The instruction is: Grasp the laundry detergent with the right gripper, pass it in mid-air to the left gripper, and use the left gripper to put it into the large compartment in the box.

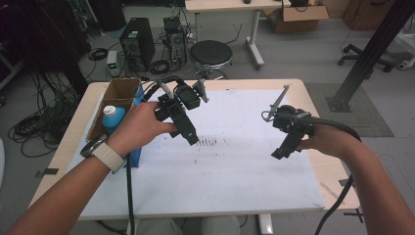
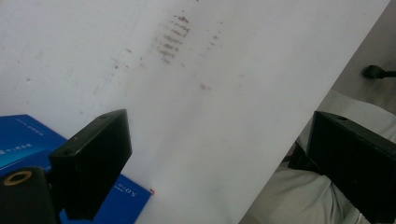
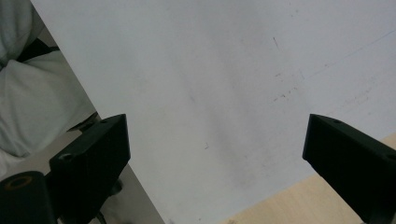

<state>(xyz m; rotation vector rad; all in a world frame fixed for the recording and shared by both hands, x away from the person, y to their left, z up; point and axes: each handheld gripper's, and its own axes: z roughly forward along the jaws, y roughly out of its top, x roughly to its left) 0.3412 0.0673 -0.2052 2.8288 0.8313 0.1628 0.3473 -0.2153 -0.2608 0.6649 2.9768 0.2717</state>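
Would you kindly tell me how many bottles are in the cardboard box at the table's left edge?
1: a blue-capped bottle stands in the cardboard box, just beyond the left hand. The box's inside is partly out of sight, so more may be hidden.

A lab or tech workroom: computer towers [image 1: 136, 41] and tangled cables [image 1: 32, 128] sit on the grey floor, beside a round stool [image 1: 210, 54], cardboard boxes [image 1: 295, 15] and a white-topped worktable [image 1: 254, 181].

Both grippers [image 1: 191, 139] [image 1: 280, 152] were black. The sheet [image 1: 244, 166] was white with brown smudges in the middle, the box [image 1: 120, 93] brown, the bottle [image 1: 113, 117] blue-capped, and the table [image 1: 337, 171] pale wood.
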